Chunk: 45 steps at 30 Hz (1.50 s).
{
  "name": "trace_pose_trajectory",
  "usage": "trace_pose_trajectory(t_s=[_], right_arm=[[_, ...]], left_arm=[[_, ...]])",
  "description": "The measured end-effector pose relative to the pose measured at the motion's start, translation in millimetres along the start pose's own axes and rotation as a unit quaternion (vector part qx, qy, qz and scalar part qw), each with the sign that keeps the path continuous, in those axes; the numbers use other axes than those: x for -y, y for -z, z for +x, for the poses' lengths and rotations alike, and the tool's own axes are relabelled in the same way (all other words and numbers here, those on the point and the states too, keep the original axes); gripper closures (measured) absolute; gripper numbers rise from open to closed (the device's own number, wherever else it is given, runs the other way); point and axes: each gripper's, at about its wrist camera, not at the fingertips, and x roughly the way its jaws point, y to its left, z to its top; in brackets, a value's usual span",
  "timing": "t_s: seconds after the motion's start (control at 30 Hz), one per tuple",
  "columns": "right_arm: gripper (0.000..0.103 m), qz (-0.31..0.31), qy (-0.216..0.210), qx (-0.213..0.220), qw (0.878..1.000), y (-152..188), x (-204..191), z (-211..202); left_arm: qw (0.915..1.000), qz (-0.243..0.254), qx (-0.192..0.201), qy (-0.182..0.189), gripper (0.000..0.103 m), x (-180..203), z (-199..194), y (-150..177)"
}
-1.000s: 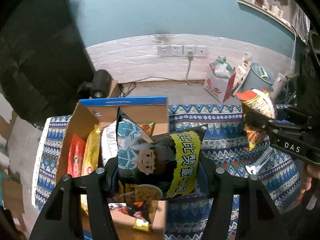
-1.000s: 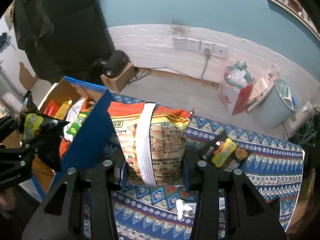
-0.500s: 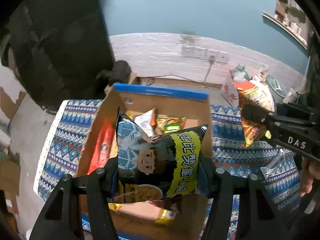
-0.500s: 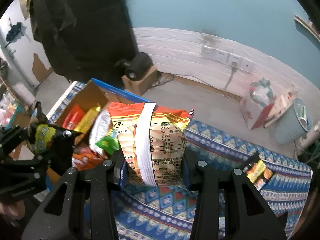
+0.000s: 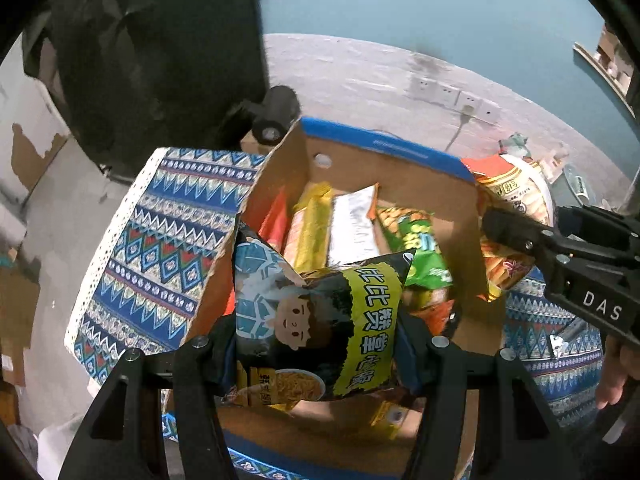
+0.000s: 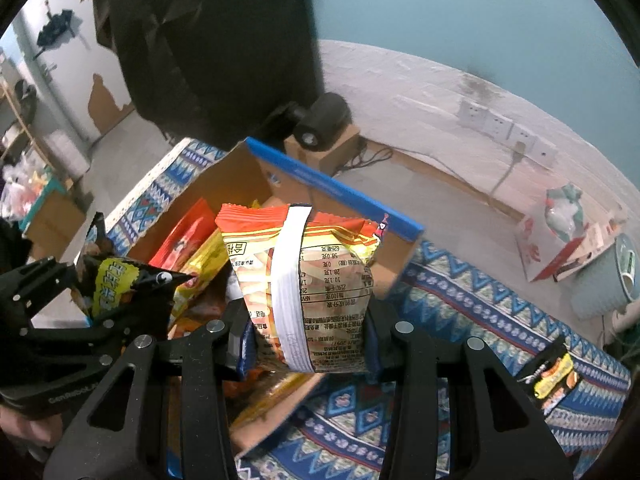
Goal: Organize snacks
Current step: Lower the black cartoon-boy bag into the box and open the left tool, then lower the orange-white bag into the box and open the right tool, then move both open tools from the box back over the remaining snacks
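Two puffy snack bags, black-yellow bag (image 5: 320, 320) and orange bag (image 6: 304, 284).

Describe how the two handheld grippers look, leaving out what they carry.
Both are matte black plastic. The left gripper and the right gripper each have two angular fingers with triangular cut-outs, silver screw heads and blue pads at the tips. From the left camera, the right gripper shows white letters "DAS" on its side. No cables or sleeves show.

Domestic room, lived-in: teal wall (image 6: 460, 12) meeting pale boarding carrying a row of wall sockets (image 6: 508, 130); patterned blue cloth (image 5: 160, 240) covering the work surface; paint peeling by the doorway (image 6: 106, 98); waste bin (image 6: 608, 280) standing aside
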Motion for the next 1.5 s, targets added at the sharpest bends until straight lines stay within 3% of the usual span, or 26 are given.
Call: trace_pose_trajectory(t_s=[0.2, 0.27, 0.33, 0.53, 0.6, 0.7, 0.97, 1.5], right_arm=[[0.062, -0.01, -0.009, -0.014, 1.0, -1, -12, 15], [0.062, -0.011, -0.01, -0.016, 1.0, -1, -14, 17], [0.062, -0.012, -0.012, -0.018, 1.0, -2, -15, 20], [0.06, -0.008, -0.022, -0.021, 1.0, -2, -15, 23], [0.049, -0.006, -0.024, -0.019, 1.0, -3, -14, 21], [0.044, -0.001, -0.023, -0.012, 1.0, -4, -11, 16], [0.034, 0.007, -0.014, 0.0, 1.0, -1, 2, -1], [0.03, 0.05, 0.023, 0.014, 0.998, 30, 68, -45]], left_arm=[[0.9996, -0.015, -0.024, 0.004, 0.04, -8, 6, 3], [0.9996, -0.01, -0.026, 0.0, 0.034, -8, 6, 3], [0.9996, -0.006, -0.025, -0.011, 0.027, -7, 5, 3], [0.9998, 0.002, -0.008, -0.016, 0.023, -6, -5, 1], [0.9999, 0.002, -0.006, -0.013, 0.023, -4, -6, 0], [0.9999, 0.007, -0.006, -0.009, 0.023, 0, -7, -1], [0.9997, 0.024, -0.003, 0.004, 0.023, 24, -12, -5], [0.9954, 0.094, -0.001, 0.022, 0.023, 103, -18, -3]])
